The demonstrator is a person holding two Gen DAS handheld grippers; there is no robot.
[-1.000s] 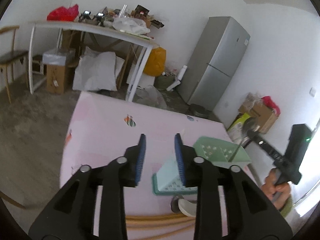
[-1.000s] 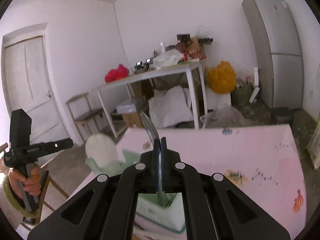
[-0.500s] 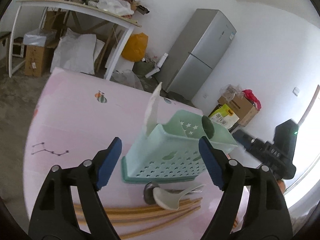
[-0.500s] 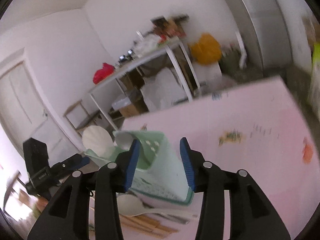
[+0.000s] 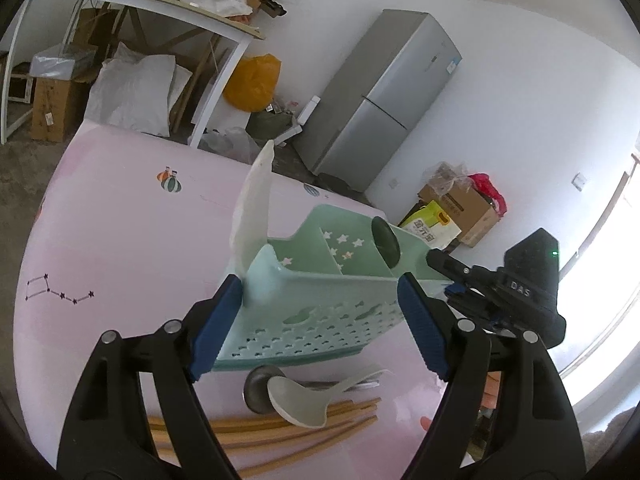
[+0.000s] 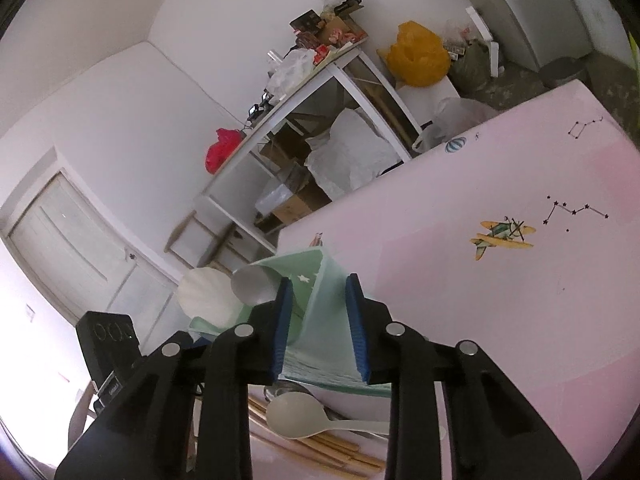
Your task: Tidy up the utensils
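A mint-green utensil caddy [image 5: 320, 320] stands on the pink table. In it are a white rice paddle [image 5: 254, 200] and a metal spoon [image 5: 386, 240], bowl up. My left gripper [image 5: 320, 284] is open wide, with the caddy's near end between its blue pads. From the other end my right gripper [image 6: 319, 282] has its jaws closing around a corner of the caddy [image 6: 320, 344], and I see no firm press. On the table before the caddy lie a white spoon [image 5: 304, 400], another metal spoon [image 5: 256, 392] and wooden chopsticks [image 5: 260, 428].
The pink tablecloth [image 5: 120, 240] stretches away past the caddy. Beyond it are a grey fridge [image 5: 384, 92], a cluttered white table [image 5: 140, 4], cardboard boxes [image 5: 460, 208] and a yellow bag [image 5: 252, 80]. A white door [image 6: 72, 248] is on the far wall.
The right gripper let go of the metal spoon's handle, rolled and sank onto the caddy's end. The left jaws spread wide and came down around the caddy.
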